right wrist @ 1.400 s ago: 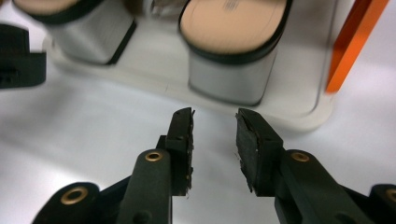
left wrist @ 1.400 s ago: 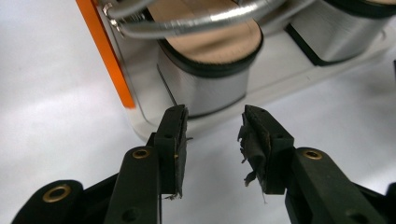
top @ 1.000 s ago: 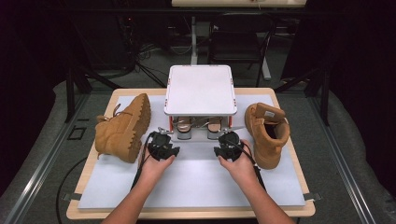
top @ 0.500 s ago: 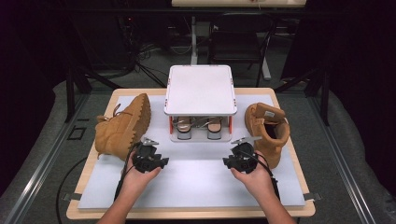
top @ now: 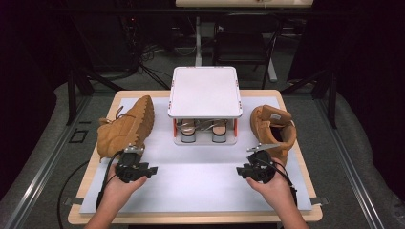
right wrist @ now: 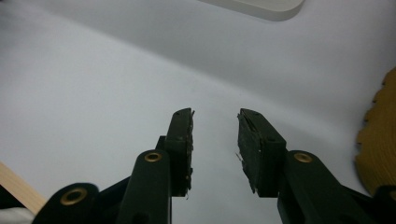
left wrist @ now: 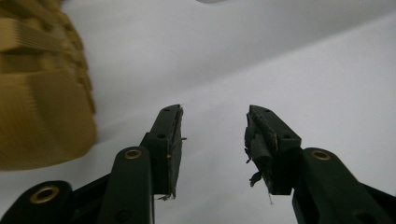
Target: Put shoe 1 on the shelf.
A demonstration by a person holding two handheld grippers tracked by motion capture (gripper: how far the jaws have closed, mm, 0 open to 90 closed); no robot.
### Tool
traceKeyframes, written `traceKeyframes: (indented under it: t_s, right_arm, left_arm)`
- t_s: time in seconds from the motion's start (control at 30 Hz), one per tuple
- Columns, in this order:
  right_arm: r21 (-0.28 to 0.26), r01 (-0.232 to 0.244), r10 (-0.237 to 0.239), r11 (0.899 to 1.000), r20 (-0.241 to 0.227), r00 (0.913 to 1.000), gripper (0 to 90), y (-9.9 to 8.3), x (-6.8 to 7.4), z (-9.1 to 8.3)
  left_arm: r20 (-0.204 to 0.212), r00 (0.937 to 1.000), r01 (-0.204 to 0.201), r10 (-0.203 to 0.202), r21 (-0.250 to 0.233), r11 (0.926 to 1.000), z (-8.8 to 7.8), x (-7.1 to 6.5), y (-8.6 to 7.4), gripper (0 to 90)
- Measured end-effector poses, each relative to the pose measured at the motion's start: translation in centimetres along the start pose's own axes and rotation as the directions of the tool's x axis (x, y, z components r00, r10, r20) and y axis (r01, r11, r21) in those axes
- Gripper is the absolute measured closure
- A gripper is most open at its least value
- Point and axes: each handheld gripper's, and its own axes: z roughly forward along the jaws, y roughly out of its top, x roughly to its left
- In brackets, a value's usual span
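A tan boot (top: 126,126) lies on its side at the left of the mat, its ridged sole (left wrist: 42,93) close on the left in the left gripper view. A second tan boot (top: 273,129) stands at the right; its sole edge (right wrist: 379,140) shows in the right gripper view. My left gripper (top: 134,155) (left wrist: 214,112) hovers just in front of the lying boot. My right gripper (top: 261,153) (right wrist: 215,114) hovers beside the standing boot. Both are open, their jaws have just been opening, and nothing is between them.
A white two-level rack (top: 204,90) stands at the back middle, with a pair of sandals (top: 188,130) on its lower shelf. A pale mat (top: 200,176) covers the wooden table (top: 191,220). Dark frames and cables lie beyond the table.
Both hands have drawn back from the front of the rack and spread apart, the left toward the lying boot, the right toward the standing boot.
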Motion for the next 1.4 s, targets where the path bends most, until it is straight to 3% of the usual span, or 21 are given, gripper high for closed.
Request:
traceKeyframes:
  t_s: [0.17, 0.23, 0.3, 0.37, 0.4, 0.5, 0.53, 0.57, 0.6, 0.7, 0.73, 0.77, 0.8, 0.83, 0.87, 0.9, 1.0, 1.27, 1.4]
  right_arm:
    - [0.001, 0.001, -0.001, 1.000, 0.007, 1.0000, 64.9, 0.1, -0.3, -0.3]
    - [0.033, -0.009, 0.009, 0.999, -0.008, 0.9999, 61.1, 0.1, -0.6, -0.2]
    - [0.036, -0.026, 0.027, 0.999, -0.022, 0.9994, 59.4, 0.2, -0.7, -0.1]
    - [0.027, -0.049, 0.050, 0.998, -0.041, 0.9979, 57.9, 0.3, -0.7, 0.0]
    - [0.027, -0.049, 0.050, 0.998, -0.041, 0.9979, 57.9, 0.3, -0.7, 0.0]
    - [0.014, -0.049, 0.049, 0.999, -0.046, 0.9977, 57.7, 0.4, -0.3, 0.0]
    - [0.014, -0.049, 0.049, 0.999, -0.046, 0.9977, 57.7, 0.4, -0.3, 0.0]
    - [0.013, -0.043, 0.043, 0.999, -0.043, 0.9981, 57.6, 0.3, -0.2, 0.2]
    - [0.013, -0.043, 0.043, 0.999, -0.043, 0.9981, 57.6, 0.3, -0.2, 0.2]
    - [0.015, -0.041, 0.041, 0.999, -0.045, 0.9981, 57.1, 0.2, 0.0, 0.4]
    - [0.024, -0.041, 0.042, 0.999, -0.044, 0.9981, 57.0, 0.1, 0.0, 0.5]
    - [0.024, -0.041, 0.042, 0.999, -0.044, 0.9981, 57.0, 0.1, 0.0, 0.5]
    - [0.021, -0.047, 0.048, 0.999, -0.049, 0.9976, 57.0, 0.0, 0.0, 0.7]
    - [0.021, -0.047, 0.048, 0.999, -0.049, 0.9976, 57.0, 0.0, 0.0, 0.7]
    - [0.025, -0.048, 0.050, 0.999, -0.048, 0.9976, 56.9, 0.0, 0.0, 0.8]
    - [0.027, -0.049, 0.050, 0.998, -0.044, 0.9978, 56.5, -0.1, 0.0, 0.9]
    - [0.022, -0.051, 0.052, 0.998, -0.048, 0.9975, 55.3, -0.2, 0.0, 1.0]
    - [0.026, -0.051, 0.052, 0.998, -0.041, 0.9978, 54.3, -0.4, -0.3, 1.4]
    - [0.026, -0.049, 0.050, 0.998, -0.038, 0.9980, 54.1, -0.5, -0.3, 1.6]
  left_arm:
    - [-0.027, 0.9996, 0.006, -0.005, 0.016, 0.9999, -1.6, 1.4, 0.6, 53.7]
    - [-0.032, 0.9989, 0.035, -0.033, 0.051, 0.9981, -2.8, 2.7, 1.2, 50.7]
    - [-0.032, 0.9985, 0.046, -0.044, 0.059, 0.9972, -3.2, 3.2, 1.5, 49.3]
    - [-0.030, 0.9963, 0.083, -0.081, 0.086, 0.9928, -4.3, 4.5, 2.4, 49.2]
    - [-0.030, 0.9963, 0.083, -0.081, 0.086, 0.9928, -4.3, 4.5, 2.4, 48.5]
    - [-0.077, 0.9917, 0.112, -0.103, 0.131, 0.9851, -5.4, 6.2, 3.4, 47.6]
    - [-0.077, 0.9917, 0.112, -0.103, 0.131, 0.9851, -5.4, 6.2, 3.4, 47.3]
    - [-0.093, 0.9878, 0.138, -0.125, 0.148, 0.9793, -5.7, 7.1, 3.8, 46.6]
    - [-0.093, 0.9878, 0.138, -0.125, 0.148, 0.9793, -5.7, 7.1, 3.8, 46.3]
    - [-0.099, 0.9823, 0.174, -0.159, 0.171, 0.9698, -6.1, 8.4, 4.4, 45.4]
    - [-0.108, 0.9764, 0.204, -0.187, 0.179, 0.9624, -6.1, 9.2, 4.7, 44.4]
    - [-0.108, 0.9764, 0.204, -0.187, 0.179, 0.9624, -6.1, 9.2, 4.7, 43.8]
    - [-0.119, 0.9709, 0.228, -0.208, 0.191, 0.9547, -6.1, 10.1, 5.0, 43.4]
    - [-0.119, 0.9709, 0.228, -0.208, 0.191, 0.9547, -6.1, 10.1, 5.0, 42.7]
    - [-0.121, 0.9674, 0.243, -0.223, 0.197, 0.9497, -6.1, 10.5, 5.1, 42.7]
    - [-0.128, 0.9592, 0.274, -0.252, 0.201, 0.9406, -6.0, 11.3, 5.4, 41.8]
    - [-0.149, 0.9571, 0.276, -0.249, 0.211, 0.9375, -5.9, 11.9, 5.8, 41.4]
    - [-0.192, 0.9415, 0.315, -0.277, 0.212, 0.9251, -5.2, 13.7, 7.1, 36.4]
    - [-0.197, 0.9318, 0.345, -0.305, 0.218, 0.9130, -4.8, 14.4, 7.8, 34.4]
